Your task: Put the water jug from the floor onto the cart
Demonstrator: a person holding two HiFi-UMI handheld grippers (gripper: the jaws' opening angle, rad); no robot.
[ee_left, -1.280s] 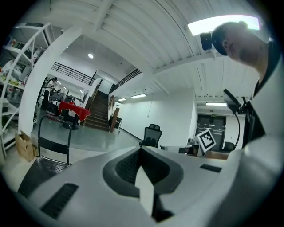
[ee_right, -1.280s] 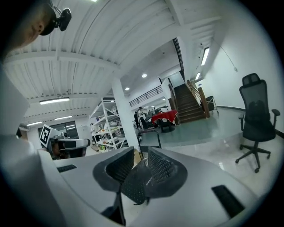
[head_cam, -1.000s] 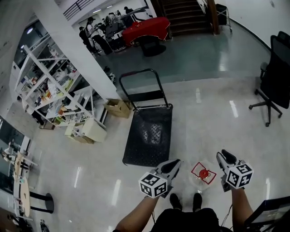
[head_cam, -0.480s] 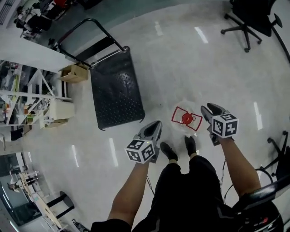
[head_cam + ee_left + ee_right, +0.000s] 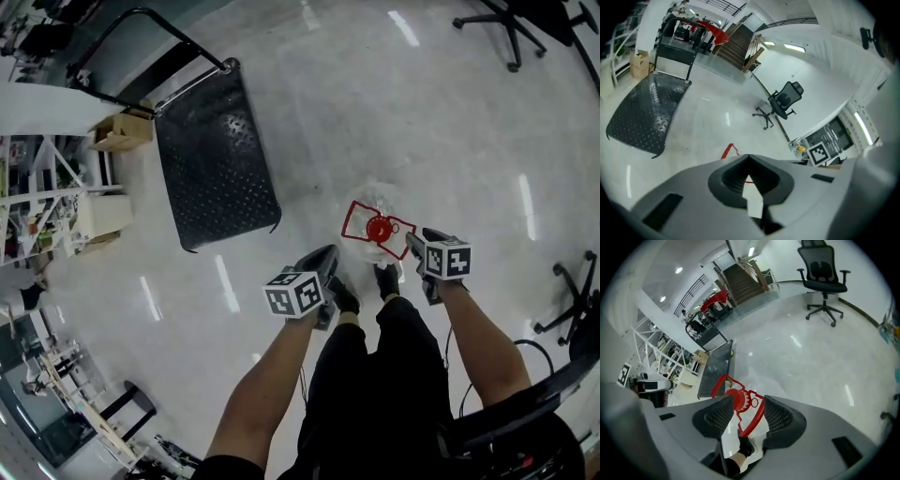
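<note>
- Head view: the water jug (image 5: 377,228) is seen standing on the floor (image 5: 422,112), apart from the cart (image 5: 214,155).
- Left gripper view: the left gripper (image 5: 746,157) is held closed, empty.
- Right gripper view: the right gripper (image 5: 749,401) is spread wide, its jaws having just been opening; the jug's red handle (image 5: 756,418) is framed between them, ungripped.

The jug (image 5: 378,228) — clear, with a red cap and a red square handle — stood upright on the floor (image 5: 450,122). The cart (image 5: 214,159) — a black studded flatbed, push bar upright — sat near it, to the left.
</note>
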